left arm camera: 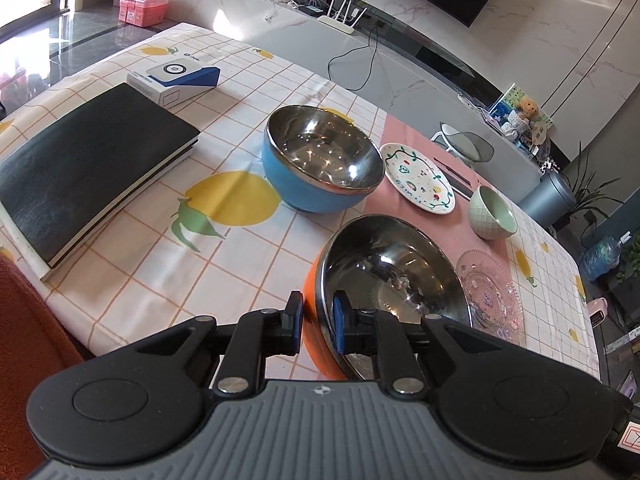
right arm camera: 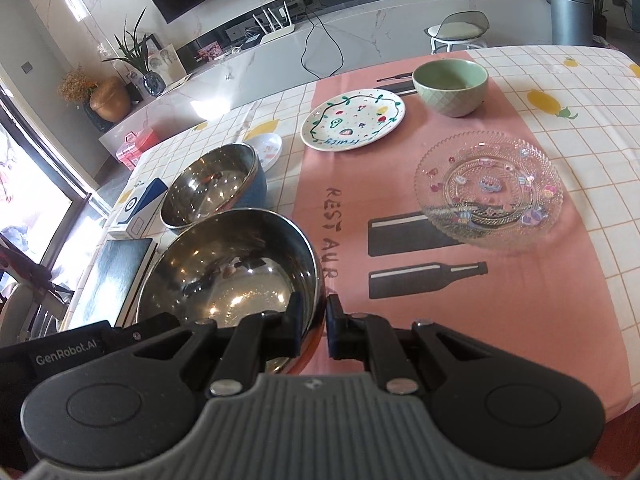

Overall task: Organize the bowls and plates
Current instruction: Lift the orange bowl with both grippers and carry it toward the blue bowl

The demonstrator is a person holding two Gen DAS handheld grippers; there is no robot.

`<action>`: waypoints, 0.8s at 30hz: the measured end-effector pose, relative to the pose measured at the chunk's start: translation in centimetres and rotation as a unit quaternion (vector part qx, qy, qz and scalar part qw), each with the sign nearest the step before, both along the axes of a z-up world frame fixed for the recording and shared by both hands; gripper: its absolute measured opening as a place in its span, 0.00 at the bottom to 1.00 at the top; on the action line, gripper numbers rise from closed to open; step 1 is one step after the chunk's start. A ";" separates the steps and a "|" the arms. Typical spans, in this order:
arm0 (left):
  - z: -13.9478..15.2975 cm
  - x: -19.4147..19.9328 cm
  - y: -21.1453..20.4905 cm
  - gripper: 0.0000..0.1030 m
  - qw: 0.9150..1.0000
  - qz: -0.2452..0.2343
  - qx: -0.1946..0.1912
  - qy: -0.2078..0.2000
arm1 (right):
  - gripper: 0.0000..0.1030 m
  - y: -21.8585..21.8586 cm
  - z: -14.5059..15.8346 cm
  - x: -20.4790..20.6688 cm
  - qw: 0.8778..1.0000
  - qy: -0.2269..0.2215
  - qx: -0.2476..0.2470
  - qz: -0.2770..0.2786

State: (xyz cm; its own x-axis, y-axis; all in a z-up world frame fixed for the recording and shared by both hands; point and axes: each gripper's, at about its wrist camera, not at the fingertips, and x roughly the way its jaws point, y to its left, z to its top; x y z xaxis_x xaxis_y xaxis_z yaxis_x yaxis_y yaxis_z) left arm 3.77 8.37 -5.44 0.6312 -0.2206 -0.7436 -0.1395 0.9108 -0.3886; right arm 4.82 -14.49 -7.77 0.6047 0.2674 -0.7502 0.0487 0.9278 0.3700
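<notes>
Steel-lined orange bowl sits pinched at its rim between both your left gripper and right gripper, whose housings hide its near wall and base.

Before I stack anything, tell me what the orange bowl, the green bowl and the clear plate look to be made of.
Orange bowl: mirror-polished steel inside, judging by reflections; matte orange shell, probably plastic or coating. Green bowl: likely glazed ceramic, with a soft sheen and embossed diamond pattern. Clear plate: transparent, beaded rim, pink mat showing through; glass or clear plastic, can't tell which.
</notes>
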 end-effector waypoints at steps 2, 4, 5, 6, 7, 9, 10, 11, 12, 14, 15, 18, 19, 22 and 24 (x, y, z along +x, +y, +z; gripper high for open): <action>-0.2 -0.1 0.3 0.16 1.000 0.003 0.000 0.003 | 0.09 0.3 -0.3 -0.1 1.000 0.008 0.002 0.003; -0.6 -0.2 0.7 0.16 1.000 0.006 -0.001 0.008 | 0.09 0.6 -0.6 -0.1 1.000 0.015 0.002 0.006; -0.7 -0.2 0.8 0.16 1.000 0.007 -0.002 0.010 | 0.09 0.7 -0.8 -0.1 1.000 0.018 0.003 0.007; -0.8 -0.2 0.9 0.16 1.000 0.008 -0.003 0.011 | 0.10 0.8 -0.8 0.0 1.000 0.020 0.002 0.009; -0.9 -0.2 1.1 0.16 1.000 0.009 -0.003 0.012 | 0.10 0.9 -1.0 0.1 1.000 0.021 0.001 0.010; -1.2 -0.1 1.2 0.16 1.000 0.009 -0.002 0.016 | 0.10 1.1 -1.1 0.2 1.000 0.024 0.000 0.012; -1.4 -0.1 1.2 0.16 1.000 0.010 -0.002 0.020 | 0.10 1.3 -1.3 0.3 1.000 0.026 -0.001 0.013; -1.5 -0.1 1.2 0.16 1.000 0.010 -0.003 0.023 | 0.10 1.3 -1.4 0.3 1.000 0.028 -0.002 0.013; -1.7 -0.1 1.3 0.16 1.000 0.009 -0.004 0.026 | 0.10 1.4 -1.5 0.4 0.999 0.030 -0.003 0.014; -1.9 -0.1 1.3 0.16 0.999 0.008 -0.005 0.030 | 0.10 1.3 -1.7 0.5 0.999 0.034 -0.003 0.013; -2.0 -0.1 1.3 0.16 0.999 0.008 -0.006 0.032 | 0.10 1.3 -1.7 0.5 0.999 0.036 -0.003 0.012; -2.3 -0.2 1.3 0.16 0.999 0.008 -0.006 0.033 | 0.10 1.4 -1.9 0.7 0.999 0.039 -0.006 0.012; -2.3 -0.2 1.3 0.16 0.999 0.009 -0.006 0.034 | 0.10 1.4 -1.9 0.7 0.999 0.039 -0.007 0.013; -2.5 -0.2 1.5 0.16 0.999 0.010 -0.007 0.036 | 0.10 1.6 -1.9 0.7 0.999 0.038 -0.011 0.016; -2.6 -0.2 1.5 0.16 0.999 0.011 -0.009 0.039 | 0.11 1.6 -1.9 0.7 0.999 0.038 -0.009 0.017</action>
